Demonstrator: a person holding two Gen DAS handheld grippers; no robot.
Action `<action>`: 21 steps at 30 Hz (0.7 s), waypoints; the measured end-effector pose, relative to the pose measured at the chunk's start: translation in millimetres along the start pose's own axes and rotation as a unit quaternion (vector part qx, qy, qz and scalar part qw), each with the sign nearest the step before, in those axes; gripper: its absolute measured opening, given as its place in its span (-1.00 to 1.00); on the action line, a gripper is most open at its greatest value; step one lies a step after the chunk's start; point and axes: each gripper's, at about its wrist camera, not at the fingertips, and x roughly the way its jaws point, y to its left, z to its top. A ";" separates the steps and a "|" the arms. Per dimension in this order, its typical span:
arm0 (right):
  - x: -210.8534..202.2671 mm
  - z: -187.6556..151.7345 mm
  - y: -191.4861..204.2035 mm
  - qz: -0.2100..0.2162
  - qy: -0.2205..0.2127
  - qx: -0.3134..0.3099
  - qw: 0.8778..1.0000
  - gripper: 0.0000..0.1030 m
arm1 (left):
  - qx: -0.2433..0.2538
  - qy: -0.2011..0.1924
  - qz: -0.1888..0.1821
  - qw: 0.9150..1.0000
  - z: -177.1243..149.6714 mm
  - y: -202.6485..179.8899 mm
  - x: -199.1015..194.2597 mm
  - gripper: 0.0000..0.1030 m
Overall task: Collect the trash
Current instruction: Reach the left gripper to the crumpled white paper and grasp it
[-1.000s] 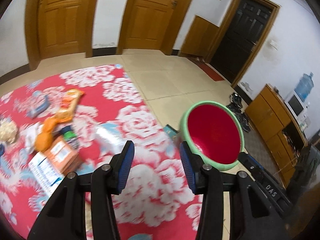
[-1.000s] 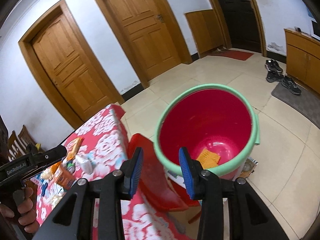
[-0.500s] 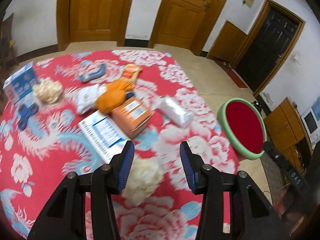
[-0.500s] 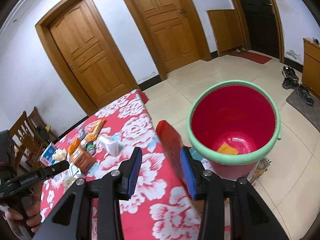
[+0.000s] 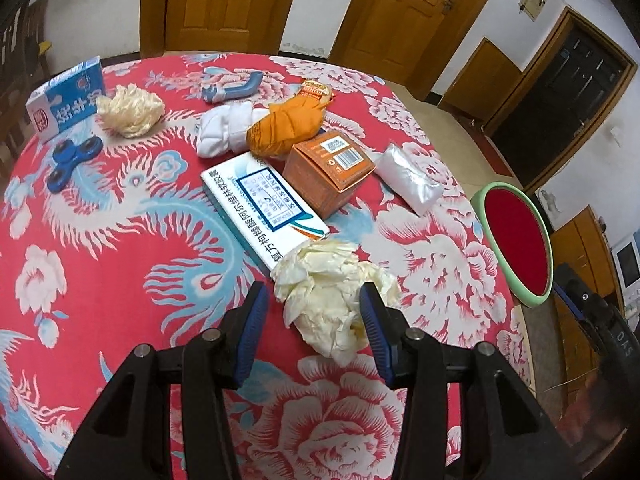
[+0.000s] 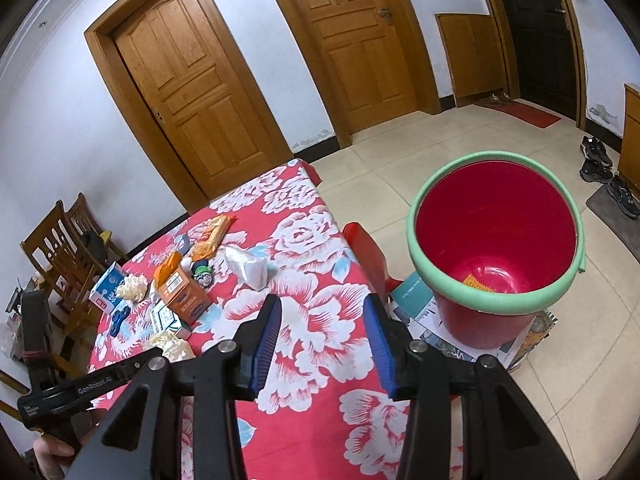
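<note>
Wad btwn fingers, on table.

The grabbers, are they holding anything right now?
No. The left gripper is open around the crumpled paper wad, not squeezing it. The right gripper is open with nothing between its fingers.

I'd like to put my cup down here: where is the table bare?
Bare cloth lies left of the white box, below the blue spinner, and between the plastic packet and the table's bucket-side edge. The far middle, around the orange box, is crowded.
</note>
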 end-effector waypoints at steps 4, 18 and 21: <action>2.4 -1.2 3.0 0.001 0.005 -0.001 1.000 -0.10 | -0.002 0.005 -0.023 1.000 -1.9 -0.6 4.0 -0.06; 18.5 -1.3 22.6 0.011 0.026 -0.020 0.999 -0.10 | 0.001 -0.017 -0.073 0.997 -1.7 2.3 -5.7 -0.35; 23.9 -0.8 32.9 0.020 0.032 -0.032 0.999 -0.09 | 0.000 -0.035 -0.052 0.998 3.3 11.2 -17.6 -0.35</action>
